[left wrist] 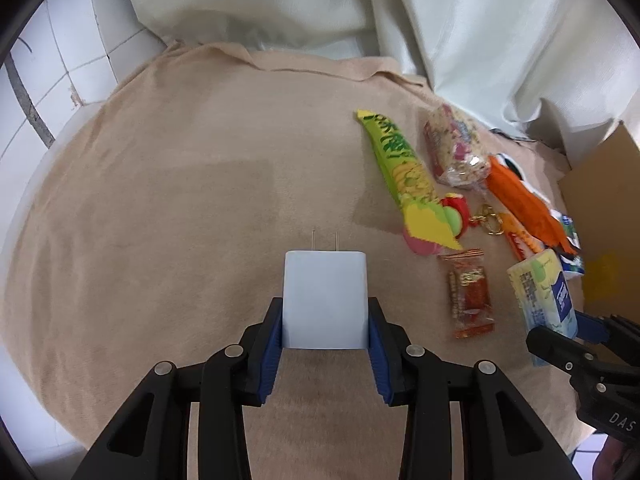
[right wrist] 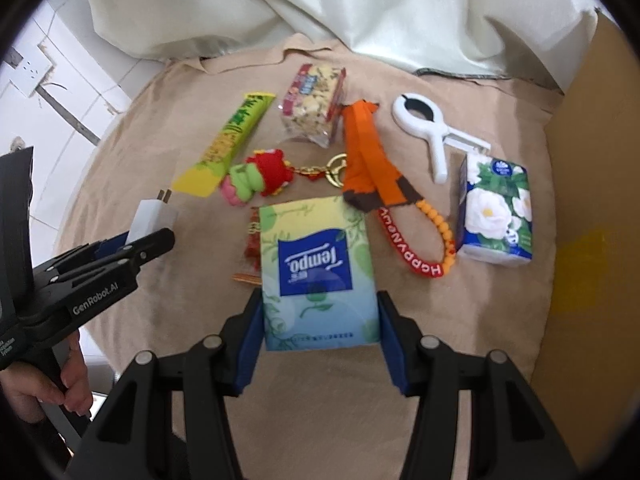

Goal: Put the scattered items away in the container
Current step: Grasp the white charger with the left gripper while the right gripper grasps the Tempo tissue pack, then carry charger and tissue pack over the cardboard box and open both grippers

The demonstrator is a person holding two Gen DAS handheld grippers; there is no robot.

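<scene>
My left gripper [left wrist: 325, 320] is shut on a white charger plug [left wrist: 325, 300], its prongs pointing away, held above the tan cloth [left wrist: 160, 240]. My right gripper [right wrist: 320, 332] is shut on a green-and-blue Tempo tissue pack [right wrist: 318, 272]; in the left wrist view that pack [left wrist: 544, 292] shows at the right. Loose on the cloth lie a long green snack packet [right wrist: 232, 140], a clear snack bag [right wrist: 314, 100], a plush keychain [right wrist: 260, 176], an orange strap [right wrist: 368, 160], a white clip [right wrist: 432, 132], a floral tissue pack [right wrist: 496, 216] and a red snack sachet [left wrist: 470, 300]. The cardboard box [right wrist: 592, 200] stands at the right.
White curtains [right wrist: 320, 8] hang behind the table's far edge. A tiled wall [left wrist: 48, 80] lies to the left. A person's hand [right wrist: 48, 388] grips the left tool at the lower left of the right wrist view. The cloth's left half is bare.
</scene>
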